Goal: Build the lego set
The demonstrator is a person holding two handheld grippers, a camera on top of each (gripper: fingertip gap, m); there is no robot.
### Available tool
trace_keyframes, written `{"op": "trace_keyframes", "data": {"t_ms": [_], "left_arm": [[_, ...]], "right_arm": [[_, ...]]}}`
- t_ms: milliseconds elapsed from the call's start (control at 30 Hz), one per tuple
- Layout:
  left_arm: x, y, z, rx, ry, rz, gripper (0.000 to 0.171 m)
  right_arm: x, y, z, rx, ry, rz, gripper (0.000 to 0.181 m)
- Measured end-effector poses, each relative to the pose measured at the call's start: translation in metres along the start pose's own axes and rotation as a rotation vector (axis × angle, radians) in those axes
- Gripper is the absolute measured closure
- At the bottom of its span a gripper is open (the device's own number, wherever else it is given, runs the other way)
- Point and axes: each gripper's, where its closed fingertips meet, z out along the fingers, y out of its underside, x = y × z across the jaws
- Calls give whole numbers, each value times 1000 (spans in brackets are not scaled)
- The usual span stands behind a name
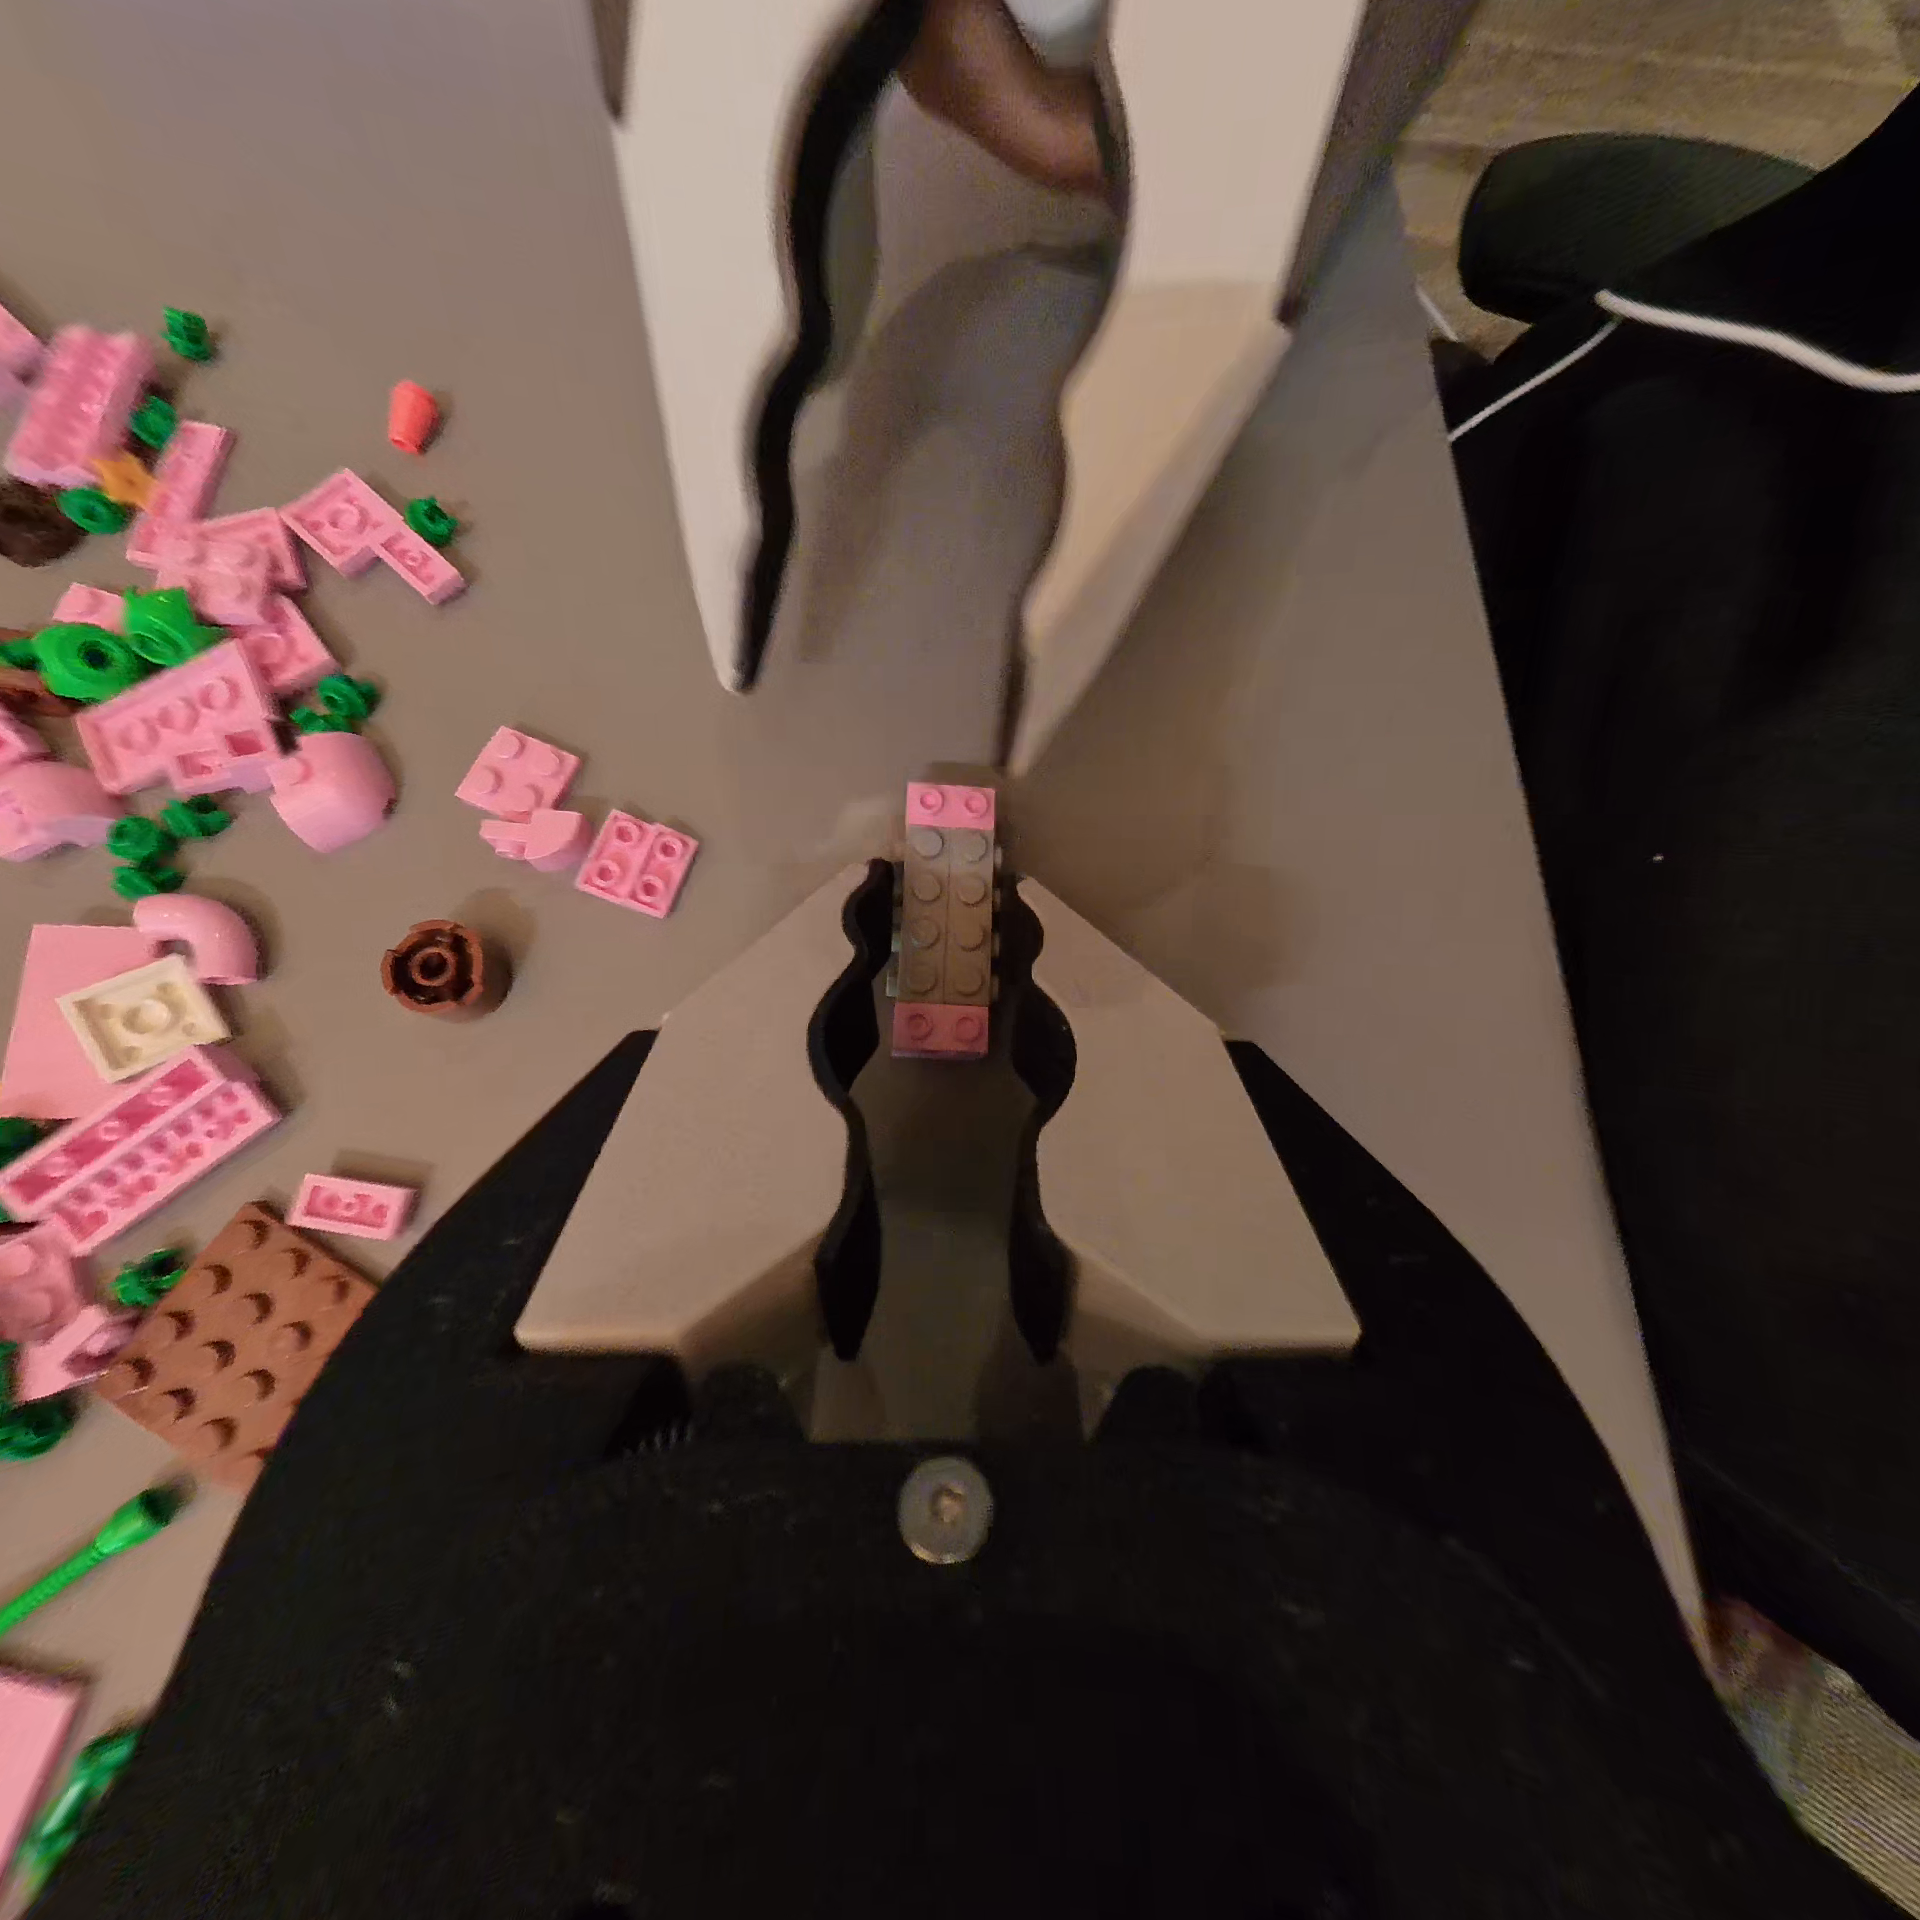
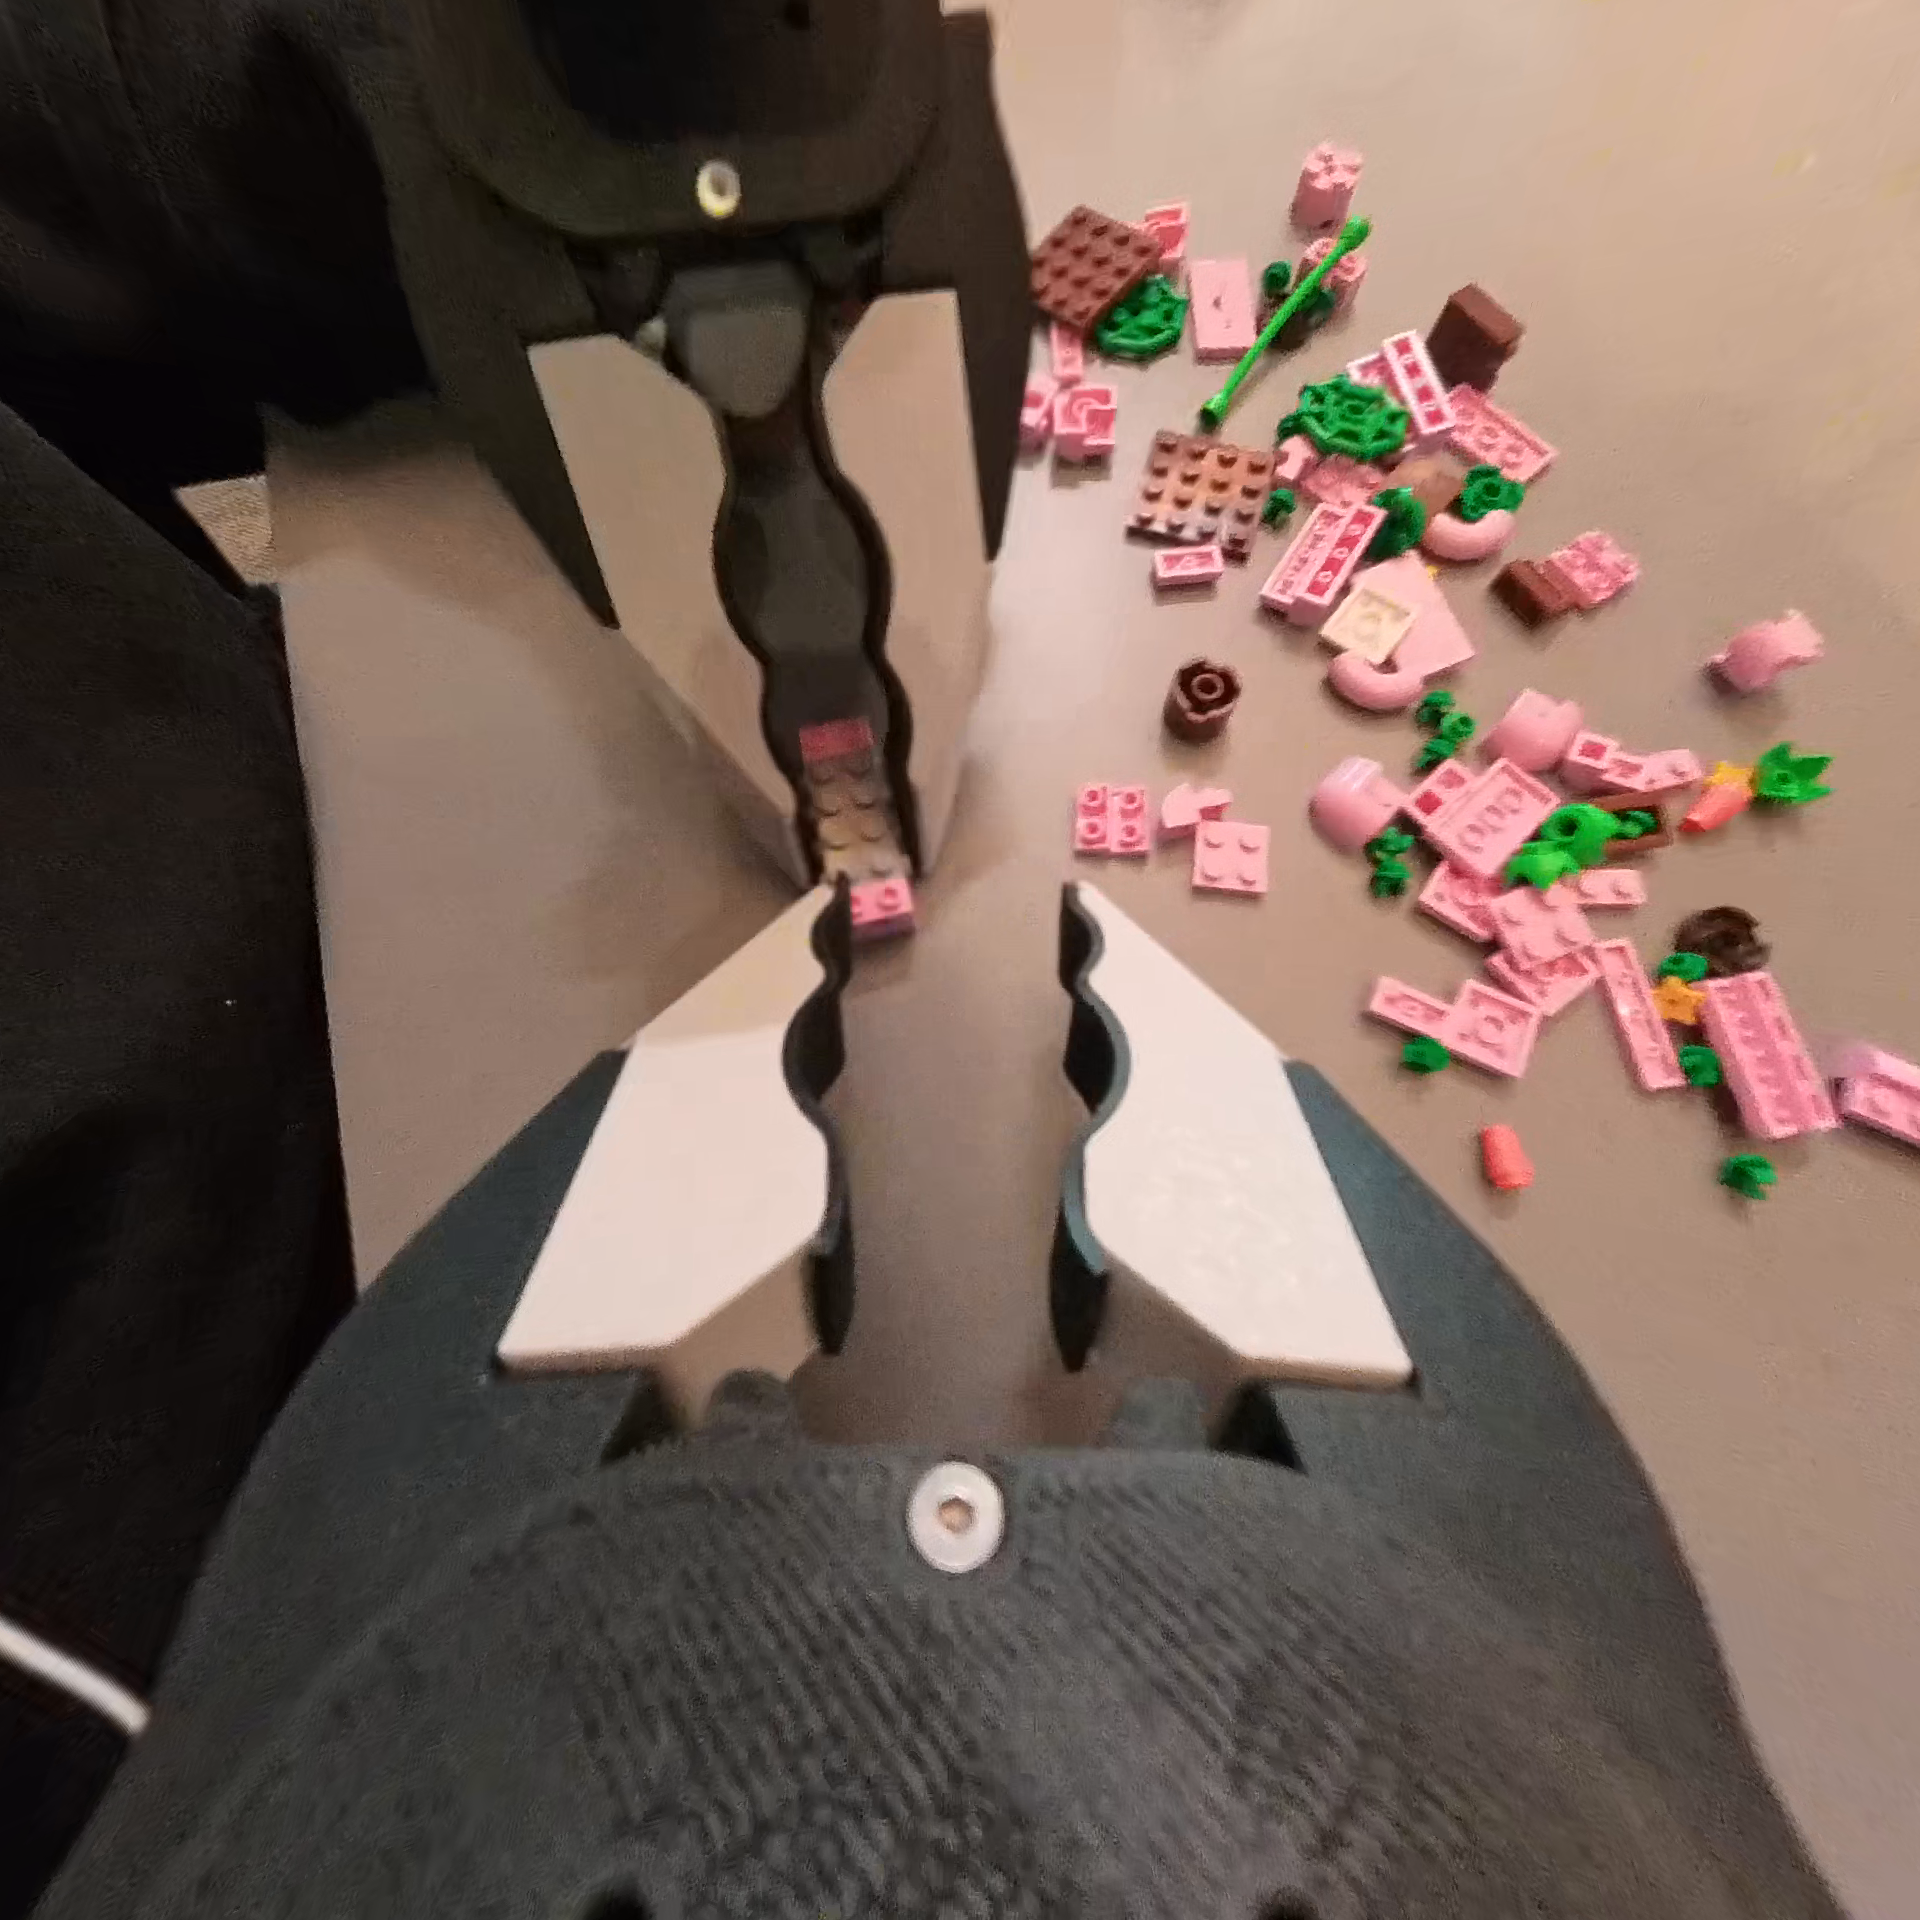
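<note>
My left gripper (image 1: 943, 878) is shut on a narrow brown plate assembly with a pink piece at each end (image 1: 945, 925), held just above the table. My right gripper (image 2: 951, 894) is open and empty, pointing at the left one head-on. Its left fingertip (image 2: 831, 904) is right beside the assembly's near pink end (image 2: 883, 906); I cannot tell whether they touch. The right gripper (image 1: 878, 722) also shows in the left wrist view, blurred, beyond the assembly. The left gripper (image 2: 862, 868) shows in the right wrist view with the assembly (image 2: 854, 810) between its fingers.
Many loose pink, green and brown pieces (image 2: 1486, 831) lie spread on the beige table (image 2: 623, 727), with a square brown plate (image 1: 239, 1340), a round brown piece (image 1: 442, 966) and small pink plates (image 1: 636, 862) nearest. A person's black clothing (image 1: 1714, 831) is at the table edge. Only a small space, under 4 cm, lies between the two pairs of fingers.
</note>
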Motion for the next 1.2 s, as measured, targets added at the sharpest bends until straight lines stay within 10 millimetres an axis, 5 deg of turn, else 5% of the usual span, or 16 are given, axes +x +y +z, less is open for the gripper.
{"op": "trace_keyframes", "data": {"t_ms": [133, 233, 367, 467, 533, 567, 700, 900, 1067, 1200], "left_arm": [[-26, -20, -20, 99, -267, 171, 153], [-28, -41, -38, 213, -370, 255, 153], [-30, -57, -54, 219, -620, 484, 154], [-18, -66, -50, 239, -639, 549, 154], [-19, -66, -49, 239, -652, 553, 154], [-22, -66, -50, 250, -650, 538, 152], [-26, -72, -64, 427, -550, 345, 110], [5, -82, -75, 647, 64, -53, 131], [10, -85, -74, 662, 69, -31, 158], [12, -85, -75, 663, 99, -45, 158]], "right_arm": [[4, -21, -8, 193, 36, 88, 130], [15, -45, -29, 394, -47, 281, 124], [9, -55, -29, 452, -166, 371, 122], [4, -59, -22, 460, -190, 359, 131], [-2, -59, -19, 445, -233, 342, 165], [-1, -59, -20, 446, -224, 335, 166], [3, -66, -37, 518, -172, 248, 167], [-9, -75, -59, 588, -153, 70, 167], [-19, -76, -61, 608, -216, 39, 167], [-20, -76, -60, 609, -246, 36, 167]]}}
